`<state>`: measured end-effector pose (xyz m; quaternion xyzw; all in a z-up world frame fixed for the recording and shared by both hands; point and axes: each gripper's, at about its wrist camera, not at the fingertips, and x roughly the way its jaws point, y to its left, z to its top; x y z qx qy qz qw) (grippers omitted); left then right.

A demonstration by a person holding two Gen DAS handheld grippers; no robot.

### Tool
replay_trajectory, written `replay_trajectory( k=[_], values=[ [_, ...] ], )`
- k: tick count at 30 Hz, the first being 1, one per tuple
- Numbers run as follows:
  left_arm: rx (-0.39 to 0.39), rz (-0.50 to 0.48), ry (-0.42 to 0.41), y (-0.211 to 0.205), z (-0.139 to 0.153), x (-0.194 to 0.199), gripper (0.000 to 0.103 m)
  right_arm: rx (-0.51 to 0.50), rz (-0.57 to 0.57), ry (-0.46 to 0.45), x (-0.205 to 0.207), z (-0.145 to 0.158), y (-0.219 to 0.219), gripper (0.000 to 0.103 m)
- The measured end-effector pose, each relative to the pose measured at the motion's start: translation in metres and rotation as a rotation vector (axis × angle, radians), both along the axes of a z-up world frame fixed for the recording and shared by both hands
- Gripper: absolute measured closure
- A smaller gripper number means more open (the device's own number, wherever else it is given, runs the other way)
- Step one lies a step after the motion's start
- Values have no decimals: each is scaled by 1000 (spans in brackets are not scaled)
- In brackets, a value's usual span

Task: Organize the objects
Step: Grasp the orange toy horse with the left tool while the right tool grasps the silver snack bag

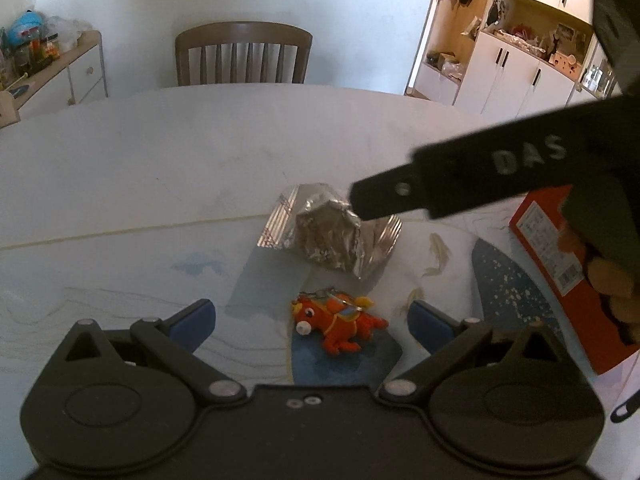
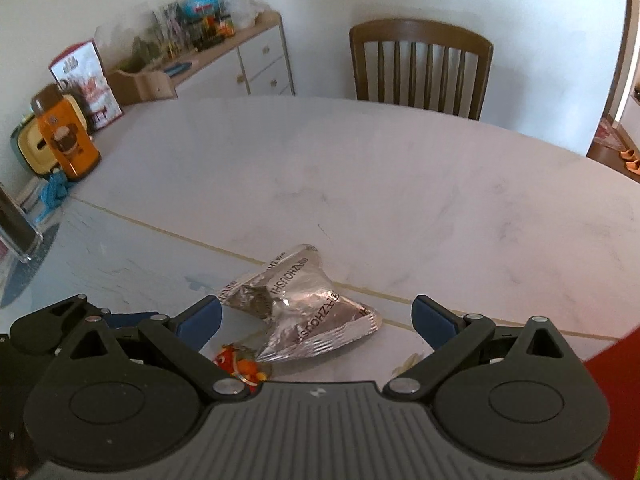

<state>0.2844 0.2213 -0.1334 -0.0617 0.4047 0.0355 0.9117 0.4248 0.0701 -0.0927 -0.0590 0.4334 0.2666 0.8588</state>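
The left gripper (image 1: 312, 322) hangs with its blue fingers (image 1: 192, 320) spread wide and nothing between them; just ahead of it and between the two fingertips lies the orange toy horse (image 1: 334, 322), flat on the table (image 1: 160, 168), its long axis running across the gripper's line, head toward the left finger and tail toward the right; so the fingers already bracket it along its length, and I judge a straight push forward and down would put them on either end of it. Just beyond the toy, a little to the right, sits the crumpled foil snack bag (image 1: 328, 236), near the toy but apart from it. The right gripper (image 2: 316, 320) is likewise released, fingers parted and empty; the foil bag (image 2: 308, 312) lies directly ahead between its fingertips, its long axis slanting from far left to near right, while the toy (image 2: 240, 364) shows low and left, partly hidden by the gripper body. The left hand looks nearer the toy, the right nearer the bag. To the right stands an orange box (image 1: 556, 256); beyond the table, a wooden chair (image 1: 244, 54).
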Motion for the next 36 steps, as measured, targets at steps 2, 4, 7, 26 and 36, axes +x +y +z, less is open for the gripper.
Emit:
replay_trajectory(
  k=[2,4,7,26,36],
  values=[
    [-13,-4,5,-1,-4,2,3,-11,12,5,4,-5,4,1],
    [-22,-2,18,-2,-8,5,5,-19,29,8,7,-10,9,2],
    [-32,4,20,-4,-12,6,8,-33,48,5,13,-16,15,2],
    [36,-37,-13,-19,-12,3,46,-94,95,19,19,-31,32,38],
    [-2,-37,12,-17,-9,1,47,-88,46,17,7,-23,28,60]
  ],
)
